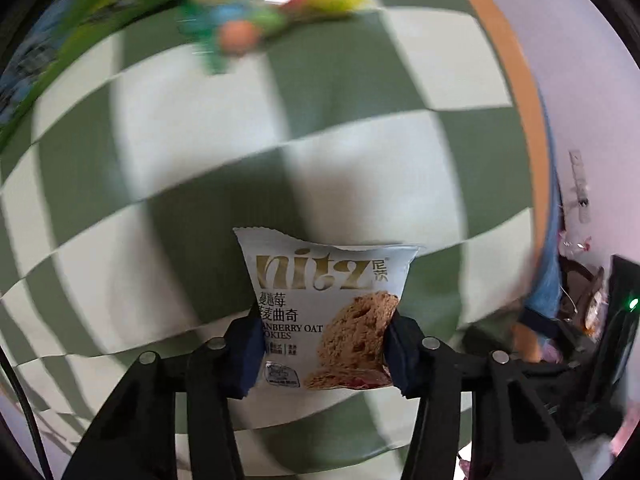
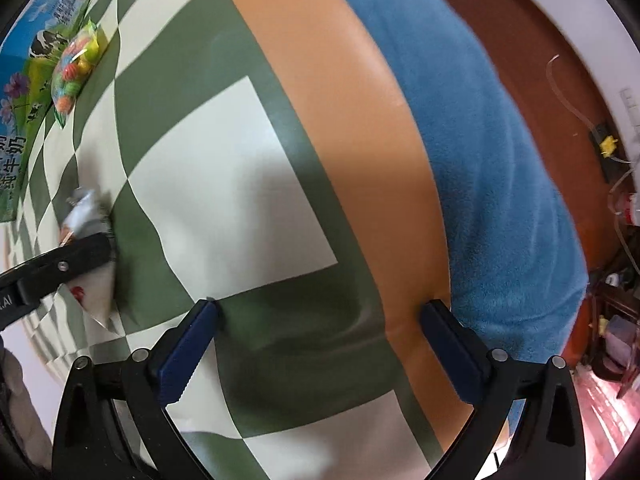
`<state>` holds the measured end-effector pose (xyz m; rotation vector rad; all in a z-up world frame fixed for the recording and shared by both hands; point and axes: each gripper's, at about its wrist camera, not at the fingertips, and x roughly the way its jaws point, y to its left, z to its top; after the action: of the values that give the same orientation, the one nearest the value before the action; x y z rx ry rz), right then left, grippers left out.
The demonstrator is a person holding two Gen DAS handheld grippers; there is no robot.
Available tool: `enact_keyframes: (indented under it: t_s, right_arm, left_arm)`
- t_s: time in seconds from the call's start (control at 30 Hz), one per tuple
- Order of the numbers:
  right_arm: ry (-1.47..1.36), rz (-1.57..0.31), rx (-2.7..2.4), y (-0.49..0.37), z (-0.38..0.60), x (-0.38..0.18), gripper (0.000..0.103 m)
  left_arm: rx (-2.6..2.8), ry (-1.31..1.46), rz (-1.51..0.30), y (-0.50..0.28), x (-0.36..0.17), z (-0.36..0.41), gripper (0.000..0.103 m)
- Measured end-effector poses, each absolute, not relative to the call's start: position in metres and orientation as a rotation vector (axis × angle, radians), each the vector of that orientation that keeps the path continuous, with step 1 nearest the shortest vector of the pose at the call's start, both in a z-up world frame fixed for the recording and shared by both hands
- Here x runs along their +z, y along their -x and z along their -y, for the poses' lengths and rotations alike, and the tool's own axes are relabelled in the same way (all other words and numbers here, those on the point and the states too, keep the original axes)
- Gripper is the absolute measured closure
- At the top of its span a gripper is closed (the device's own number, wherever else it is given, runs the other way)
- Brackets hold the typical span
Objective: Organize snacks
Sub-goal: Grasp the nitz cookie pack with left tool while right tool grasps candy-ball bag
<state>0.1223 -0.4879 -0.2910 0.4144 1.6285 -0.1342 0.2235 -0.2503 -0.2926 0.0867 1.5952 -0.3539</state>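
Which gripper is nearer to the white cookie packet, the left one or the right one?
Left. The left gripper is shut on the cookie packet. The right gripper stands open and empty over the checkered cloth, apart from it.

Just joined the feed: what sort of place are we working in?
Probably a home room: a table with a green-and-white checked cloth, a milk carton, a candy bag, and cluttered floor beyond.

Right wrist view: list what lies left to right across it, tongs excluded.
Milk carton → bag of colourful candies → checkered green-and-white cloth → orange table edge → blue fleece fabric → cluttered floor.
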Motion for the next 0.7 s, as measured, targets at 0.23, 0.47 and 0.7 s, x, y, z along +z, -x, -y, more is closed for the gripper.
enact_keyframes:
  t_s: [0.23, 0.47, 0.7]
  right_arm:
    - [-0.447, -1.442, -0.082, -0.142, 0.48, -0.209, 0.009]
    - [-0.744, -1.294, 0.045, -0.249, 0.425, -0.209, 0.009]
    - [-1.022, -1.274, -0.113, -0.322, 0.412, -0.264, 0.022]
  left_arm:
    - [-0.132, -0.01, -1.547, -0.235, -0.279, 0.15, 0.055]
    - [0.047, 0.234, -1.609, -0.236, -0.294, 0.076, 0.055]
    - [0.082, 0.27, -1.662, -0.234, -0.304, 0.071, 0.054]
